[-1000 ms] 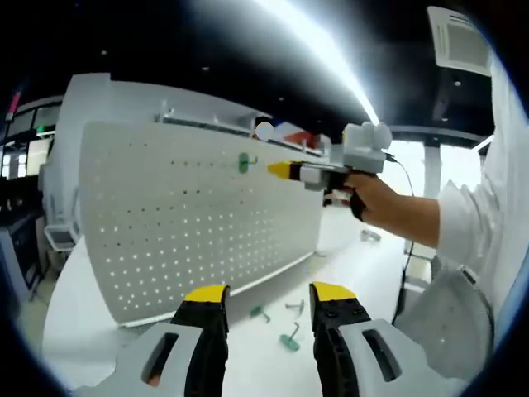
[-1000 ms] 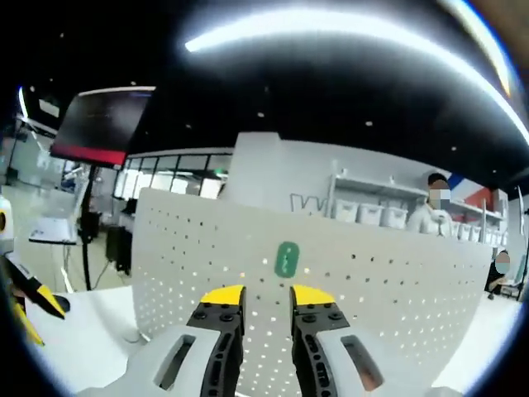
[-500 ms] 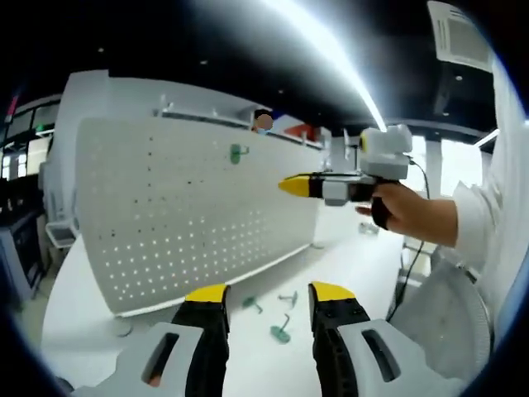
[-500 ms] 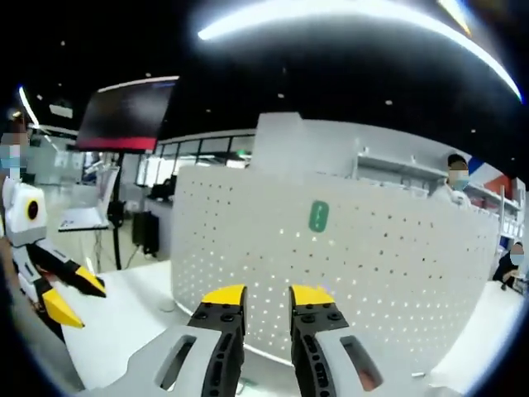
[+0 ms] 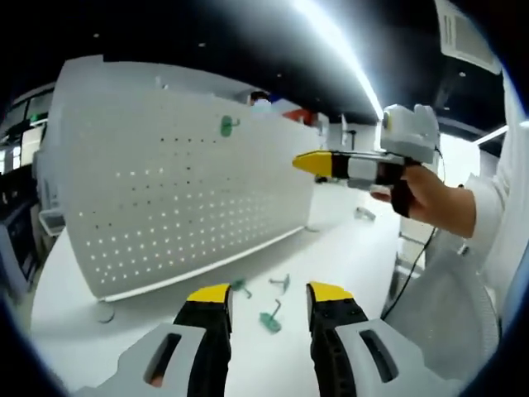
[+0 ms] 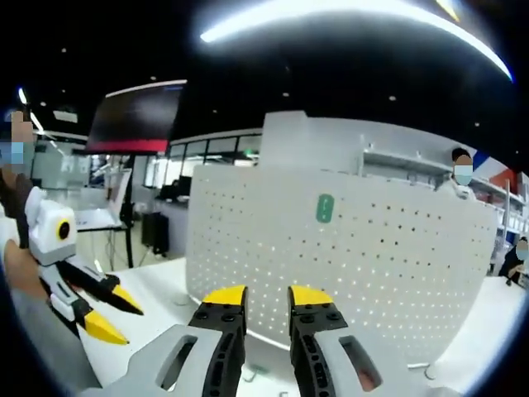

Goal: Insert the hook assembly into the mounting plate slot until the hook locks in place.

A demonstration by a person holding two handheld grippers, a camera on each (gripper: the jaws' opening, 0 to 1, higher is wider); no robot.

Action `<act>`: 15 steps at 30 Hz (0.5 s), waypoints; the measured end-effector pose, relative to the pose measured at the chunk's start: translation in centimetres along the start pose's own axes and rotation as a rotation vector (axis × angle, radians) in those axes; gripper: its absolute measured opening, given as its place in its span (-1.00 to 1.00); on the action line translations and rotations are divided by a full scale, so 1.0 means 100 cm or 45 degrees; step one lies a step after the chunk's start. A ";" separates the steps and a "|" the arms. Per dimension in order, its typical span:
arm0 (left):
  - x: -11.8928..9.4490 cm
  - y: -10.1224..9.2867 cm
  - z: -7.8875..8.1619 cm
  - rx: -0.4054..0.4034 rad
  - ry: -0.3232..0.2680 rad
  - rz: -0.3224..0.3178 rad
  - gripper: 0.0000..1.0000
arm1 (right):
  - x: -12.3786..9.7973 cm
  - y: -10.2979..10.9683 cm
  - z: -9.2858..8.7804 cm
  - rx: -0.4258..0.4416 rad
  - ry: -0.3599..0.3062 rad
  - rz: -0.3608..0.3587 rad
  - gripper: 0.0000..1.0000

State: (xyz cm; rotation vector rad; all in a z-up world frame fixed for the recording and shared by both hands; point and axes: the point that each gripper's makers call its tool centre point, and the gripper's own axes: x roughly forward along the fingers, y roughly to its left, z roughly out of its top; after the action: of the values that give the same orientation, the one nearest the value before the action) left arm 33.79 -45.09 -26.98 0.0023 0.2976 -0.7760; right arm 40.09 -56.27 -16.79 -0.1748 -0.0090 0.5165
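Observation:
A white perforated mounting plate (image 5: 165, 198) stands upright on the table, and one green hook (image 5: 225, 126) sits in it near the top. From the right gripper view the same hook (image 6: 325, 208) shows head-on on the plate (image 6: 372, 265). My left gripper (image 5: 269, 294) is open and empty, low over the table. My right gripper (image 6: 267, 296) has its jaws a little apart with nothing between them. Held by a hand, it reaches in as the right gripper (image 5: 318, 164), well clear of the hook. The left gripper (image 6: 116, 314) shows at the left, jaws spread.
Three loose green hooks (image 5: 270, 318) lie on the white table (image 5: 347, 256) before the plate's foot. A dark monitor (image 6: 136, 120) hangs at the back left. A person (image 6: 463, 169) stands behind the plate; white sleeve and body at the right (image 5: 496, 248).
My right gripper has drawn back from the plate, away from the hook, which stays in place. Both views have pulled back and shifted; the left gripper now shows fuller in the right gripper view.

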 end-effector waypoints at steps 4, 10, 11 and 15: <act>0.013 -0.007 -0.008 -0.008 0.055 -0.047 -0.31 | -0.007 -0.005 0.000 -0.005 -0.006 -0.003 -0.65; 0.029 -0.013 -0.025 -0.001 0.169 -0.101 -0.32 | -0.018 -0.016 0.002 0.019 -0.036 -0.025 -0.65; 0.033 -0.014 -0.028 -0.006 0.187 -0.117 -0.33 | -0.019 -0.018 0.002 0.022 -0.039 -0.028 -0.65; 0.043 -0.016 -0.040 0.030 0.259 -0.135 -0.34 | -0.024 -0.025 0.001 0.046 -0.055 -0.046 -0.65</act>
State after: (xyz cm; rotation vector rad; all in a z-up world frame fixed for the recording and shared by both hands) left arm 34.57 -48.74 -31.79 0.0890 0.4845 -0.8865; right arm 39.26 -59.60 -16.21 -0.1279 -0.0445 0.4836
